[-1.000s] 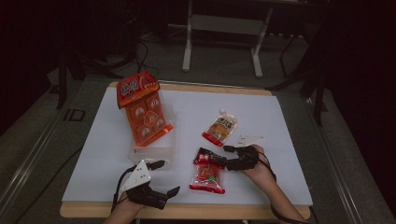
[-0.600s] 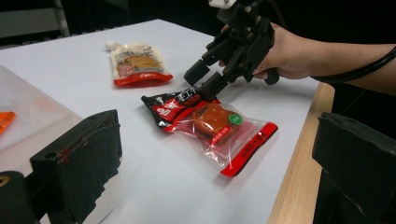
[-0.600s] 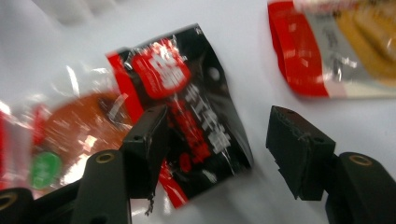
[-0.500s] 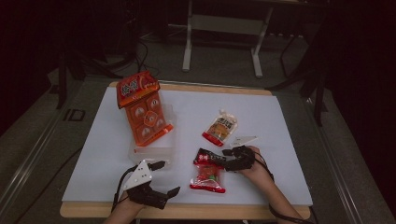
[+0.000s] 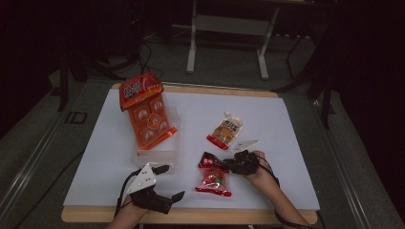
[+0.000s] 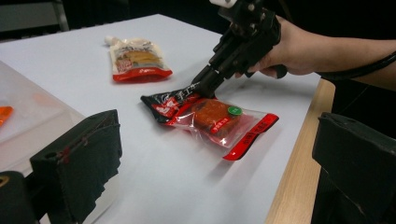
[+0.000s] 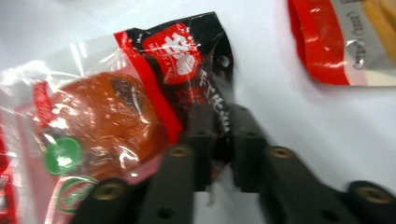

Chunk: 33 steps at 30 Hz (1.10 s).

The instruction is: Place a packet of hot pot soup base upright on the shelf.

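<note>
1. The right gripper (image 5: 228, 165), jaws just closed, pinches the black top edge of the clear red-and-black snack pouch (image 5: 213, 176) lying near the table's (image 5: 286, 143) front edge.
2. Pouch lettering: white characters, unreadable.
3. The left gripper (image 5: 169, 183) hovers wide, empty.
</note>
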Tool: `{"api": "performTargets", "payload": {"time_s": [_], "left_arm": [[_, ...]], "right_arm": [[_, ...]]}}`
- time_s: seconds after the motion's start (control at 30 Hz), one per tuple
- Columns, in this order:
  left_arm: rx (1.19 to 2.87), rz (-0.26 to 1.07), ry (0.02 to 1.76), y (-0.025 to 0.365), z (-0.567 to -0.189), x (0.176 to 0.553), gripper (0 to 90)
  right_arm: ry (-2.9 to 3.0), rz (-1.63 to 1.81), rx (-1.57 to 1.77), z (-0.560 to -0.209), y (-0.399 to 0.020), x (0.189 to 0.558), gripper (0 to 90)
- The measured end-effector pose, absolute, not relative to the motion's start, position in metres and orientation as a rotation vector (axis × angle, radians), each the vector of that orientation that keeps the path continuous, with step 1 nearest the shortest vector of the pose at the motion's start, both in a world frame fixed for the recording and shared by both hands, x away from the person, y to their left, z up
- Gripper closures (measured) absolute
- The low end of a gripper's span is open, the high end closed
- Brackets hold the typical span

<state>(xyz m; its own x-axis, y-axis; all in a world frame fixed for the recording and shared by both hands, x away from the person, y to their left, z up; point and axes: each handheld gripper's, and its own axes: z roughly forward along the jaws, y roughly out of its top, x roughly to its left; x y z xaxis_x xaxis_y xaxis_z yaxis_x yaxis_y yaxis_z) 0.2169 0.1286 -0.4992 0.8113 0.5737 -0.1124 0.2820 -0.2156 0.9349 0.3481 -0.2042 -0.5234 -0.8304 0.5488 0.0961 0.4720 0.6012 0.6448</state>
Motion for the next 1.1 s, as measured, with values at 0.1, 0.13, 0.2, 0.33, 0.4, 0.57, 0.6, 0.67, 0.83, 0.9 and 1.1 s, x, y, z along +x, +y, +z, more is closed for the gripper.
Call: {"api": "performTargets", "payload": {"time_s": [0.1,0.13,0.2,0.33,0.4,0.57,0.6,0.67,0.83,0.9,1.1], "left_arm": [[1.815,0.308,0.66,0.129,-0.498,0.217,1.9],[1.815,0.307,0.661,0.129,-0.498,0.217,2.0],[1.814,0.311,0.661,0.13,-0.497,0.217,1.9],[1.816,0.317,0.668,0.131,-0.497,0.217,2.0],[1.817,0.321,0.676,0.132,-0.496,0.217,2.0],[1.81,0.336,0.687,0.133,-0.494,0.217,2.0],[1.808,0.341,0.691,0.133,-0.493,0.218,1.9],[1.804,0.34,0.694,0.133,-0.491,0.218,2.0],[1.792,0.358,0.7,0.136,-0.485,0.22,2.0],[1.786,0.35,0.696,0.136,-0.481,0.221,3.3],[1.787,0.357,0.686,0.134,-0.475,0.225,4.4]], "right_arm": [[2.707,0.993,0.822,-0.52,-0.199,0.343,89.5],[2.702,0.982,0.806,-0.518,-0.198,0.341,89.6],[2.691,1.001,0.796,-0.513,-0.198,0.339,89.6],[2.667,1.056,0.765,-0.5,-0.202,0.332,89.7],[2.656,1.089,0.75,-0.494,-0.203,0.328,89.7],[2.62,1.181,0.697,-0.476,-0.205,0.316,89.8],[2.615,1.189,0.685,-0.474,-0.204,0.314,89.8],[2.611,1.226,0.659,-0.467,-0.204,0.309,89.8],[2.6,1.271,0.611,-0.455,-0.203,0.298,89.8],[2.598,1.287,0.594,-0.451,-0.203,0.294,89.8],[2.587,1.325,0.556,-0.441,-0.202,0.285,89.8]]}}
